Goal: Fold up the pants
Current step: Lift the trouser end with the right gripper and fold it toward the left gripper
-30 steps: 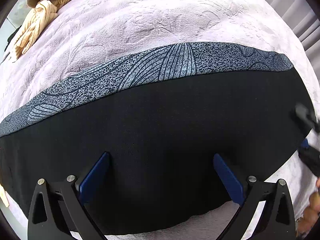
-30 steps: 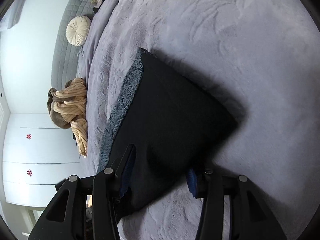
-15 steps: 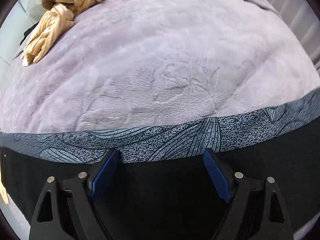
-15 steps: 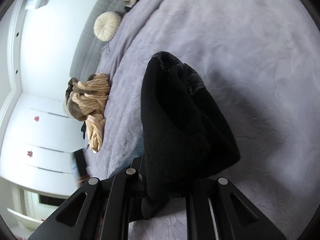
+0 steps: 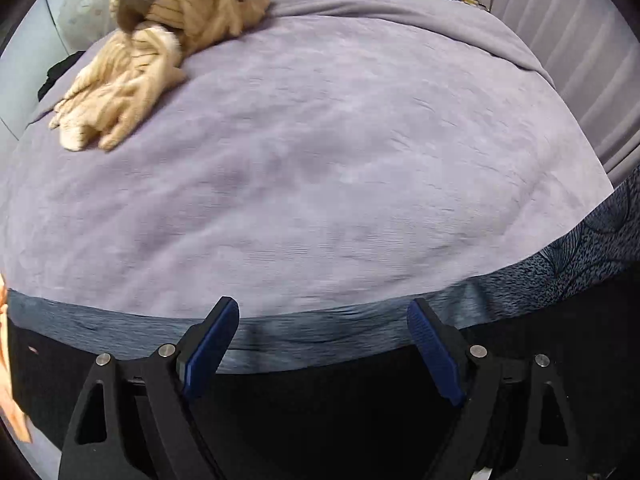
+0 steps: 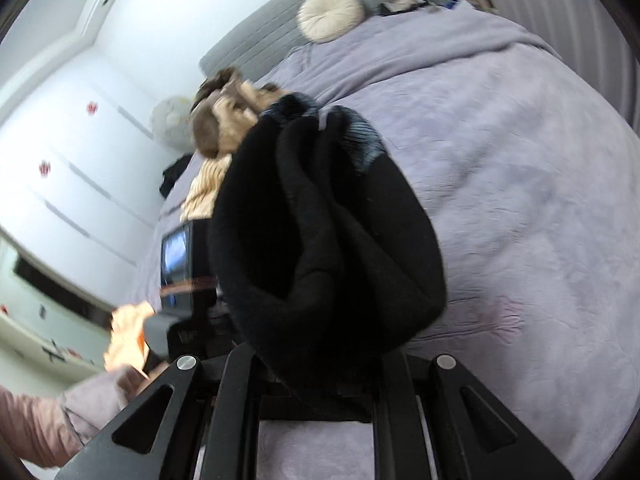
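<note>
Black pants (image 6: pixel 328 248) hang bunched from the right gripper (image 6: pixel 320 364), jaws clamped narrow on the cloth, folds drooping toward the camera, lifted off the bed (image 6: pixel 520 200). Those jaws have just been closing, pants between them. Patterned grey waistband shows at the top of the bundle, facing the headboard end of the bed

Left gripper (image 5: pixel 322 344) is wide, nothing between the blue pads (image 5: pixel 208 344); its jaws have just narrowed a little from full width. It points steeply down at the near edge of the bed, over the part of the pants (image 5: pixel 360 400) that lies flat there, grey patterned band (image 5: pixel 320 332) running across just ahead of the tips. Pads look clear of the cloth, though contact is hard to tell

Tan striped garment (image 5: pixel 160 40) heaped at the far left of the bed, well apart from the pants. Round cushion (image 6: pixel 330 16) at the head of the bed

Step, my read: mid-fold, right end being carried over. Next move likely calls for laying the lifted end on the flat part, edges lined up with the band, left gripper pinning or smoothing. Risk: bunched cloth lands crooked
</note>
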Action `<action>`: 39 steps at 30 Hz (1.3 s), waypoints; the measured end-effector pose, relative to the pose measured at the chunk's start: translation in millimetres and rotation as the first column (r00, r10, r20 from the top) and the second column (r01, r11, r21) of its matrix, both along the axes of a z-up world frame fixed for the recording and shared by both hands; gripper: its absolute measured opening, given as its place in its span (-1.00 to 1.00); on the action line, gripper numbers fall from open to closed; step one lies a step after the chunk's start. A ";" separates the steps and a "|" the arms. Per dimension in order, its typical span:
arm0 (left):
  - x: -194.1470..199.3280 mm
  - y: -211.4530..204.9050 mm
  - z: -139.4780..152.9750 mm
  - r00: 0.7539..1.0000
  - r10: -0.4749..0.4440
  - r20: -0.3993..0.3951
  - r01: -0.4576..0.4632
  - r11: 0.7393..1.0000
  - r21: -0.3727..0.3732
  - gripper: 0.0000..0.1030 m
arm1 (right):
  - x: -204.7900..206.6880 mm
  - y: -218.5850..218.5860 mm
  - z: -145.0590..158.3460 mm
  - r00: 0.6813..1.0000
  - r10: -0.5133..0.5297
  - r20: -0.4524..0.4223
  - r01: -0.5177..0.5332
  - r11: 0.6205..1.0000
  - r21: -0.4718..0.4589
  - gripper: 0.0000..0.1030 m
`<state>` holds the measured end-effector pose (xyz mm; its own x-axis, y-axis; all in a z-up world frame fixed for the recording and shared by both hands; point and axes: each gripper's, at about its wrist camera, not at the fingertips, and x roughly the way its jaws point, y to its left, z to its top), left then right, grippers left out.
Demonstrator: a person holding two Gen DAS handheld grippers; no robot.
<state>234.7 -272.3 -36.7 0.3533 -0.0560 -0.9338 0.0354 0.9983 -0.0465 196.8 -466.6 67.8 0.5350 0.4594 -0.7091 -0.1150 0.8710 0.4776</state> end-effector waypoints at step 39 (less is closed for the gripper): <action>-149.2 108.8 -42.8 0.958 -0.240 -0.155 0.222 0.967 -0.121 0.70 | -27.6 93.4 -148.4 0.829 -0.069 -0.556 0.361 0.825 0.435 0.20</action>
<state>85.4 -163.5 -79.5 0.1592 -0.2149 -0.9636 0.2475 0.9535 -0.1718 169.2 -373.2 -80.6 0.3056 0.7397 -0.5995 0.4237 0.4583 0.7814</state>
